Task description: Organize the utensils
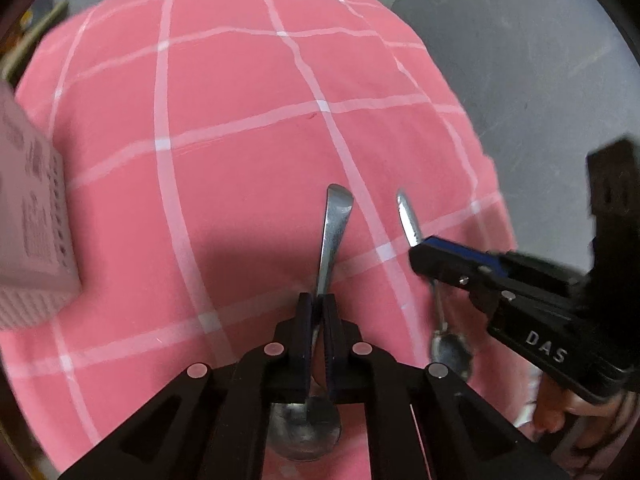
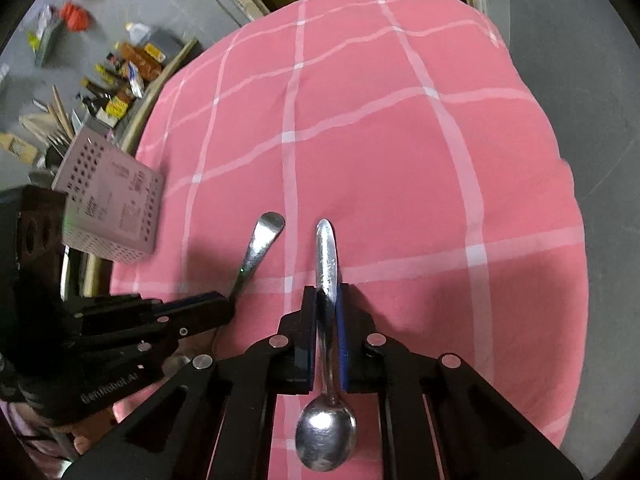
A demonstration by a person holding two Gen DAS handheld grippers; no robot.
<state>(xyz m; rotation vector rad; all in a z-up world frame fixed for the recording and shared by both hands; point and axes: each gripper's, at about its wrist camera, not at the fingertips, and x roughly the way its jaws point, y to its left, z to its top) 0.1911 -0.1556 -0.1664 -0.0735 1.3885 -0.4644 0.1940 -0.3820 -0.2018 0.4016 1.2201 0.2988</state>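
Each hand-held gripper pinches a polished steel spoon by the handle over a pink tabletop cloth crossed with white lines: the left hand-held gripper [image 1: 318, 312] is clamped on the larger spoon [image 1: 334, 232], the right hand-held gripper [image 2: 326, 300] on the slimmer spoon [image 2: 327, 264]. Both bowls hang toward the cameras and the flat handle tips point away, a grip that seems meant for dropping them upright into the pale perforated plastic utensil basket [image 2: 112, 200] at the cloth's left edge, where forks and chopsticks already stand.
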